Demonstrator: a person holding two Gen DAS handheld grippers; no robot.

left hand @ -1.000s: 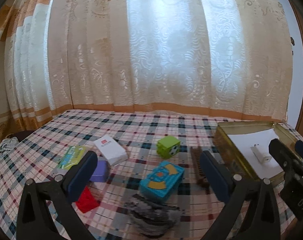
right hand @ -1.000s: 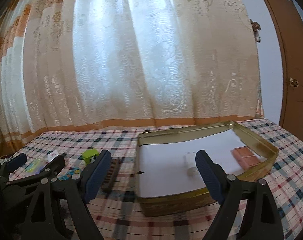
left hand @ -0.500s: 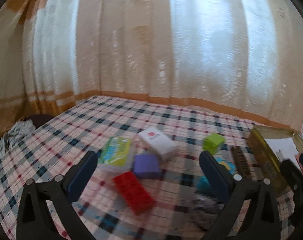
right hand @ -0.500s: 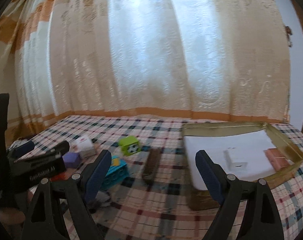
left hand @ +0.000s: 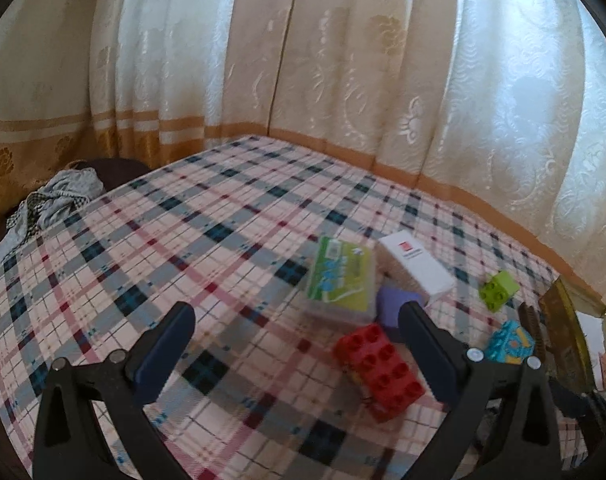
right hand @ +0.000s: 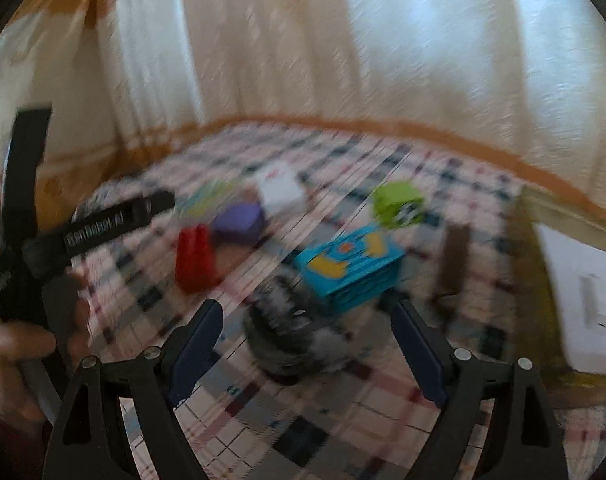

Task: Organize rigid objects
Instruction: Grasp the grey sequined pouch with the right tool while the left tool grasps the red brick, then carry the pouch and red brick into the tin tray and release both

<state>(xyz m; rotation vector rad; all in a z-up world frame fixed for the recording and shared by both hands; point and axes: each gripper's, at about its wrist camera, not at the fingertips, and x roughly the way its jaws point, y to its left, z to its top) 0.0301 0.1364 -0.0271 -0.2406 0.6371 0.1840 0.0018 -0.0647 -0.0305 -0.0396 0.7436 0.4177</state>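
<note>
My left gripper (left hand: 295,344) is open above the plaid cloth, with nothing between its fingers. Just inside its right finger lie a red brick (left hand: 379,372) and a purple block (left hand: 395,308). Behind them sit a green pack (left hand: 341,280) and a white box (left hand: 417,266). A small green cube (left hand: 499,290) and a blue block (left hand: 511,342) lie further right. My right gripper (right hand: 305,344) is open too, hovering over a grey crumpled lump (right hand: 291,332). The blurred right wrist view shows the blue block (right hand: 351,268), green cube (right hand: 399,204), red brick (right hand: 195,258) and purple block (right hand: 241,222).
A gold tin (right hand: 531,248) lined with white paper holds a white plug (right hand: 595,300) at the right. A brown comb (right hand: 455,260) lies beside it. A hand (right hand: 19,356) holds the left gripper at the left. Curtains close off the back. Clothes (left hand: 51,204) lie past the left edge.
Both grippers have swung left and tipped downward. The left view now centres on bare cloth left of the blocks; the right view has left the tin and now faces the blocks.
</note>
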